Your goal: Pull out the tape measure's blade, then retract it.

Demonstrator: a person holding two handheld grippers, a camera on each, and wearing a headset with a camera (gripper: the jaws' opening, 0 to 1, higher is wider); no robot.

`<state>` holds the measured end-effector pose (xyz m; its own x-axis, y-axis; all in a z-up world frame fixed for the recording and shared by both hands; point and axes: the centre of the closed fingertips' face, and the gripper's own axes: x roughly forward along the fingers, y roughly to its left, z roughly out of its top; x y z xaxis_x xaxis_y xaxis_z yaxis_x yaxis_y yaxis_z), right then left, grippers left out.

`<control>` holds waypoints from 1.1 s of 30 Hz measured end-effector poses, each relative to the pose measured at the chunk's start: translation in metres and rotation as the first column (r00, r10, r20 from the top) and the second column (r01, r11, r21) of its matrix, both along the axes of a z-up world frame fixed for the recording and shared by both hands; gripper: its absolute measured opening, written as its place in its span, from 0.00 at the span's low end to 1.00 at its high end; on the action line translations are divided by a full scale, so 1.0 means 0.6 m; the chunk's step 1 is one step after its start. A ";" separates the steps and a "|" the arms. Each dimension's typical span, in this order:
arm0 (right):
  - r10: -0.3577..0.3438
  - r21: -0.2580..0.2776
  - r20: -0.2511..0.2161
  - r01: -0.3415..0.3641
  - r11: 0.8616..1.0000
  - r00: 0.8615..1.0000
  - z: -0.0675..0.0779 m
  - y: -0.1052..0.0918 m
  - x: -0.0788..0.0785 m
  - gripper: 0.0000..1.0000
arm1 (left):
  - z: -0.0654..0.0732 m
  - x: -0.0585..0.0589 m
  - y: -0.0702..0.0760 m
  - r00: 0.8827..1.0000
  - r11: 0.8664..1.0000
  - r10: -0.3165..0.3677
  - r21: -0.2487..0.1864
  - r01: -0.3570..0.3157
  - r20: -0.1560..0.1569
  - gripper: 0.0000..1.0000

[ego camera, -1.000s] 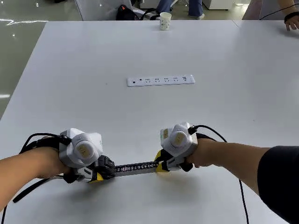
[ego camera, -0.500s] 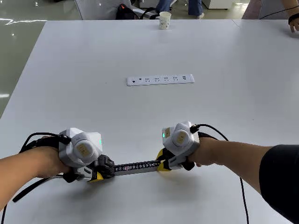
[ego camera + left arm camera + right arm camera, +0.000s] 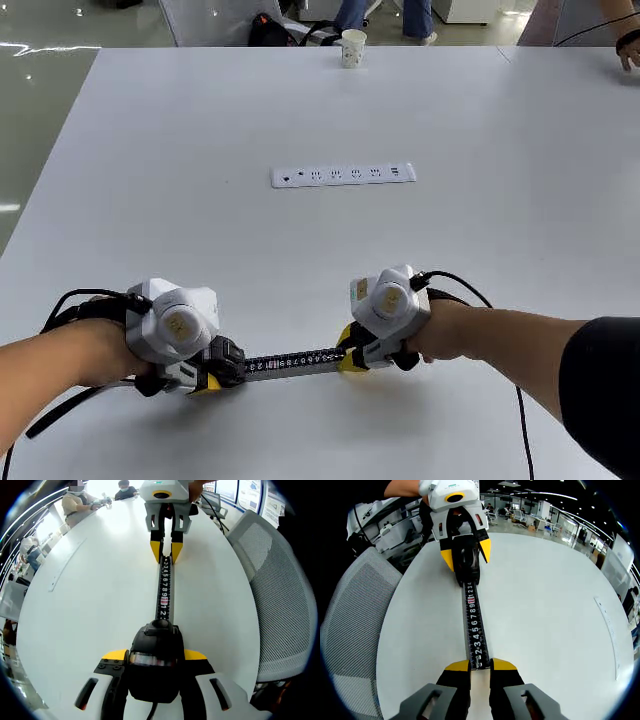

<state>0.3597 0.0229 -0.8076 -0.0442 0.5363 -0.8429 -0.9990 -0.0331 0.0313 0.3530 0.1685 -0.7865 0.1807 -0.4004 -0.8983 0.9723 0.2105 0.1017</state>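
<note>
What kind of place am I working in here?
Probably an open-plan office or lab: a big white table with a power strip, a mesh office chair beside it, and more desks under ceiling lights behind.

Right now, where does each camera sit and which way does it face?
Head view: on the person's headset, facing forward and down at the white table; both forearms, left tool and right tool show.
Left gripper view: rides the left tool, looking along its jaws, shut on the black tape measure case, toward the right tool.
Right gripper view: rides the right tool, facing back at the left tool, its jaws pinching the dark numbered blade.
Shared: both gripper views face each other along the blade.
</note>
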 end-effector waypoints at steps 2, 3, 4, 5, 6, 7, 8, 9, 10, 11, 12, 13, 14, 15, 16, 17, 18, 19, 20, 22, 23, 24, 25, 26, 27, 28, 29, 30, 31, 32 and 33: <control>-0.002 0.000 -0.001 0.002 1.000 1.000 0.000 -0.002 0.000 0.10 | 0.000 0.001 0.000 1.000 1.000 0.000 0.000 0.000 0.000 0.34; -0.004 0.000 -0.002 0.004 1.000 1.000 0.001 -0.003 0.000 0.10 | 0.000 0.001 -0.001 1.000 1.000 0.000 0.000 0.000 0.000 0.34; -0.006 0.000 -0.003 0.006 1.000 1.000 0.001 -0.004 -0.001 0.10 | 0.000 0.000 0.000 1.000 1.000 0.000 0.000 0.000 0.000 0.34; -0.006 -0.001 -0.003 0.006 1.000 1.000 0.001 -0.005 -0.001 0.10 | 0.000 0.001 -0.001 1.000 1.000 0.000 0.000 0.000 0.000 0.34; -0.007 -0.001 -0.003 0.007 1.000 1.000 0.001 -0.006 0.000 0.10 | 0.000 0.000 -0.001 1.000 1.000 0.000 0.000 0.000 0.000 0.34; -0.007 -0.001 -0.003 0.007 1.000 1.000 0.001 -0.007 0.000 0.10 | 0.000 0.001 -0.001 1.000 1.000 0.000 0.000 0.000 0.000 0.34; -0.009 -0.002 -0.005 0.009 1.000 1.000 0.001 -0.009 0.000 0.10 | 0.000 0.000 -0.001 1.000 1.000 0.000 -0.001 0.000 0.000 0.34; -0.008 -0.002 -0.004 0.008 1.000 1.000 0.002 -0.010 0.000 0.10 | 0.000 0.001 -0.001 1.000 1.000 0.000 -0.001 0.000 0.000 0.34; -0.009 -0.003 -0.005 0.009 1.000 1.000 0.002 -0.011 0.000 0.10 | 0.000 0.000 -0.001 1.000 1.000 0.000 -0.001 0.000 0.000 0.34; -0.010 -0.003 -0.005 0.010 1.000 1.000 0.002 -0.012 0.001 0.10 | 0.000 0.001 -0.001 1.000 1.000 0.000 0.000 0.000 -0.001 0.34; -0.010 -0.003 -0.005 0.010 1.000 1.000 0.002 -0.012 0.001 0.10 | 0.000 0.000 -0.001 1.000 1.000 0.000 0.000 0.000 0.000 0.34; -0.011 -0.004 -0.005 0.011 1.000 1.000 0.003 -0.012 0.001 0.10 | 0.000 0.001 -0.001 1.000 1.000 0.000 0.000 0.000 -0.001 0.34; -0.011 -0.003 -0.005 0.011 1.000 1.000 0.003 -0.013 0.001 0.10 | 0.000 0.000 -0.001 1.000 1.000 0.000 0.000 0.000 0.000 0.34; -0.011 -0.004 -0.005 0.011 1.000 1.000 0.002 -0.013 0.001 0.10 | -0.001 0.001 -0.001 1.000 1.000 0.000 0.000 0.000 -0.001 0.34; -0.013 -0.004 -0.005 0.013 1.000 1.000 0.002 -0.014 0.002 0.10 | -0.001 0.000 0.000 1.000 1.000 0.000 -0.001 0.000 -0.001 0.34; -0.013 -0.004 -0.006 0.013 1.000 1.000 0.002 -0.014 0.002 0.10 | -0.001 0.002 -0.001 1.000 1.000 0.000 -0.001 0.000 -0.001 0.34; -0.014 -0.004 -0.005 0.014 1.000 1.000 0.002 -0.015 0.003 0.10 | -0.001 0.001 0.000 1.000 1.000 0.000 -0.001 0.000 -0.001 0.34; -0.014 -0.003 -0.005 0.014 1.000 1.000 0.002 -0.016 0.003 0.10 | -0.001 0.002 -0.001 1.000 1.000 0.000 -0.001 0.000 -0.001 0.34; -0.015 -0.003 -0.006 0.015 1.000 1.000 0.002 -0.016 0.003 0.10 | -0.001 0.000 0.000 1.000 1.000 0.000 -0.001 0.000 -0.001 0.34; -0.017 -0.003 -0.005 0.017 1.000 1.000 0.001 -0.018 0.004 0.10 | -0.001 0.001 0.000 1.000 1.000 0.000 -0.001 0.000 -0.001 0.34; -0.018 -0.004 -0.006 0.017 1.000 1.000 0.001 -0.019 0.004 0.10 | -0.001 0.002 0.000 1.000 1.000 0.000 -0.001 0.000 -0.001 0.34; -0.018 -0.004 -0.006 0.018 1.000 1.000 0.001 -0.019 0.004 0.10 | -0.001 0.001 0.000 1.000 1.000 0.000 0.000 0.000 -0.001 0.34; -0.017 -0.004 -0.004 0.017 1.000 1.000 0.001 -0.020 0.004 0.10 | -0.001 0.002 -0.001 1.000 1.000 0.000 0.000 0.000 -0.001 0.34; -0.015 -0.005 -0.002 0.015 1.000 1.000 0.001 -0.021 0.005 0.10 | -0.001 0.002 0.000 1.000 1.000 0.000 0.000 0.000 0.000 0.34; -0.015 -0.005 -0.001 0.015 1.000 1.000 0.001 -0.021 0.005 0.10 | -0.001 0.003 -0.001 1.000 1.000 0.000 0.001 0.000 0.000 0.34; -0.015 -0.004 -0.001 0.015 1.000 1.000 0.001 -0.022 0.006 0.10 | -0.001 0.003 0.000 1.000 1.000 0.000 0.001 0.000 0.000 0.34; -0.015 -0.004 -0.001 0.015 1.000 1.000 0.001 -0.023 0.006 0.10 | -0.002 0.004 -0.001 1.000 1.000 0.000 0.001 0.000 0.000 0.34; -0.016 -0.005 -0.001 0.016 1.000 1.000 0.001 -0.023 0.006 0.10 | -0.002 0.003 0.000 1.000 1.000 0.000 0.001 0.000 0.001 0.34; -0.017 -0.005 -0.002 0.017 1.000 1.000 0.001 -0.024 0.006 0.10 | -0.002 0.004 -0.001 1.000 1.000 0.000 0.001 0.000 0.000 0.34; -0.016 -0.006 -0.001 0.016 1.000 1.000 0.001 -0.024 0.006 0.10 | -0.002 0.003 0.000 1.000 1.000 0.000 0.001 0.000 0.001 0.34; -0.016 -0.007 -0.002 0.016 1.000 1.000 0.000 -0.025 0.006 0.10 | -0.002 0.004 -0.001 1.000 1.000 0.000 0.001 0.000 0.000 0.34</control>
<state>0.3630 0.0082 -0.8074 -0.0370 0.5314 -0.8463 -0.9993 -0.0168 0.0331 0.3551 0.1681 -0.7876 0.1808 -0.3991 -0.8989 0.9723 0.2102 0.1022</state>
